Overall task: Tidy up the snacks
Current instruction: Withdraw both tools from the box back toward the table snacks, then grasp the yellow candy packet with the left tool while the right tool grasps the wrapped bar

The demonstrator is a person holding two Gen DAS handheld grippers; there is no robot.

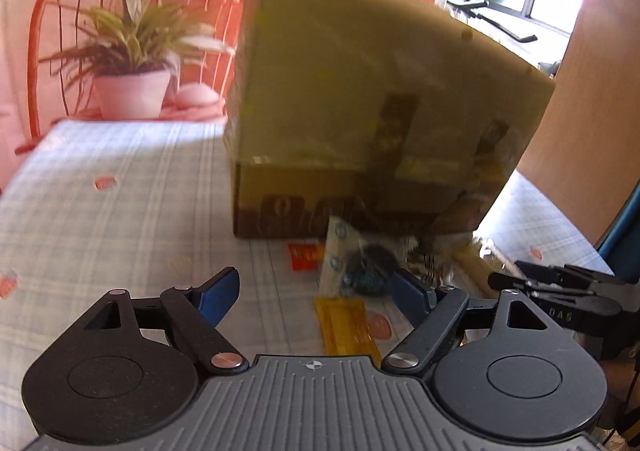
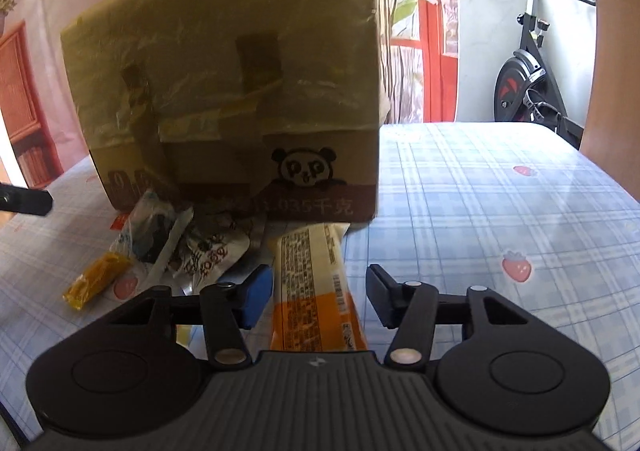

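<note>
I am holding my left gripper [image 1: 316, 291] open above a yellow sachet [image 1: 347, 327]. My right gripper [image 2: 316, 291] is straddling, ungripped, an orange packet [image 2: 314, 291]; box [image 2: 240, 91] at 12 o'clock.

Both wrist views angled down, close over the tablecloth [image 1: 120, 179], cardboard box [image 1: 360, 91] at twelve o'clock, shared with snack packets [image 2: 200, 243].
</note>
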